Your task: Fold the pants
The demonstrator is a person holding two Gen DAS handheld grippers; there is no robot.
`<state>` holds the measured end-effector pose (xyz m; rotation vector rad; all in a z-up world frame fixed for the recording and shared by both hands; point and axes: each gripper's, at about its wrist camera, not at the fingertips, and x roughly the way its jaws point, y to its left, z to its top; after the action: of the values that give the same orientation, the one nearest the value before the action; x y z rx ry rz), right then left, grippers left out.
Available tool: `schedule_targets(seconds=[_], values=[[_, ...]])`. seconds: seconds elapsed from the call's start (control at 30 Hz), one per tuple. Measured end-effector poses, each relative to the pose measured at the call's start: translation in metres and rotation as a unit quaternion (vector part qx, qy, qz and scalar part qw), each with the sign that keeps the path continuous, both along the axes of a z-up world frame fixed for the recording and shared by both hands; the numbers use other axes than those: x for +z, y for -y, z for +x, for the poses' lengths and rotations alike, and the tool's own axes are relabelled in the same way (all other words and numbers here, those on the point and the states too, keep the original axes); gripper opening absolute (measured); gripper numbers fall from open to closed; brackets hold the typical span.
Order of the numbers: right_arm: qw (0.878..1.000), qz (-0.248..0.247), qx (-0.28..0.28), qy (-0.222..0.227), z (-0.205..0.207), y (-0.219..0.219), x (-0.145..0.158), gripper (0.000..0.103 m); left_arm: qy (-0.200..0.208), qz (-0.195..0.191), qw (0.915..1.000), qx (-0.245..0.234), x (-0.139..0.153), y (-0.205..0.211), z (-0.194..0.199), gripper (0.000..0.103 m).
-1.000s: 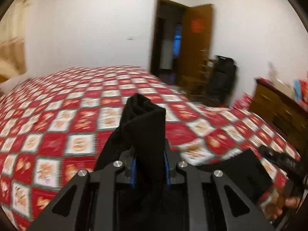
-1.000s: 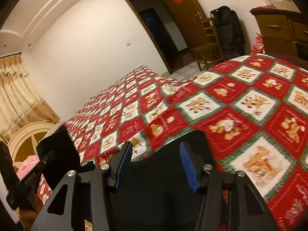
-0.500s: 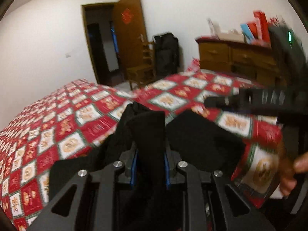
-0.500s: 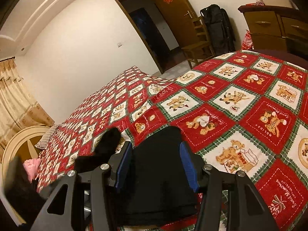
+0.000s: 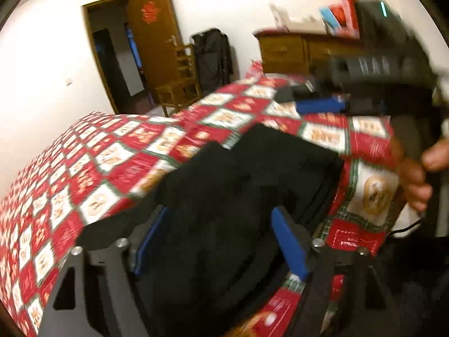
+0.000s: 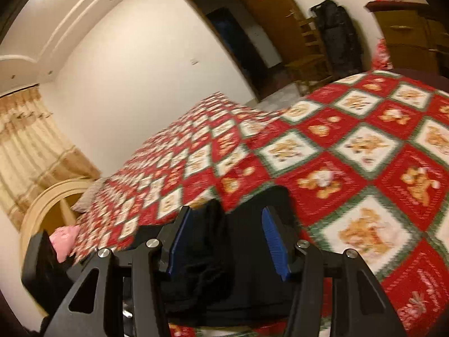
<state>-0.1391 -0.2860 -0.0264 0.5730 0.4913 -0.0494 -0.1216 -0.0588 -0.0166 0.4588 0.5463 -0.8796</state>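
The black pants (image 5: 252,174) lie folded in a stack on the red checked bedspread (image 5: 112,163) near the bed's near edge. My left gripper (image 5: 221,238) is open, its blue pads spread wide just above the folded cloth. My right gripper (image 6: 224,241) is open too, over the same black stack (image 6: 252,219). In the left wrist view the right gripper (image 5: 322,104) shows blurred at the upper right, held by a hand (image 5: 415,179), above the pants.
A wooden dresser (image 5: 294,53) with boxes on top stands at the right. A wooden chair (image 5: 179,84), a black bag (image 5: 213,56) and an open door (image 5: 151,42) are beyond the bed. A pink item (image 6: 66,238) lies by the headboard (image 6: 45,205).
My left gripper has let go of the pants fold it held and opened wide. The fold now lies on the stack. The right gripper stays open and has lifted slightly.
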Motion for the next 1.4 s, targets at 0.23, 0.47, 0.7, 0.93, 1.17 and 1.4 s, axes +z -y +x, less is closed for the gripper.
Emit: schedule_targets(seconds=[0.23,0.47,0.7,0.93,1.17,1.4], values=[[0.996,-0.030,0.053,-0.061,0.037,-0.039,-0.026,0.060,-0.054,-0.052,0.9773,0.198,0.009,-0.071,0.075,0.091],[0.982,-0.153,0.052,-0.102,0.047,-0.076,-0.042,0.060,-0.138,-0.028,0.9369,0.320,-0.032,-0.092,0.114,0.091],[0.967,-0.203,0.077,-0.134,0.049,-0.097,-0.056,0.024,-0.179,-0.052,0.9209,0.342,-0.041,-0.110,0.114,0.091],[0.959,-0.249,0.101,-0.094,0.039,-0.107,-0.028,0.020,-0.183,-0.067,0.9118,0.361,-0.033,-0.122,0.121,0.091],[0.957,-0.261,0.111,-0.068,0.018,-0.074,0.011,0.020,-0.165,-0.067,0.9158,0.360,-0.024,-0.115,0.120,0.091],[0.961,-0.233,0.098,-0.117,0.002,-0.048,-0.031,0.021,-0.147,-0.030,0.9289,0.339,-0.035,-0.084,0.107,0.091]])
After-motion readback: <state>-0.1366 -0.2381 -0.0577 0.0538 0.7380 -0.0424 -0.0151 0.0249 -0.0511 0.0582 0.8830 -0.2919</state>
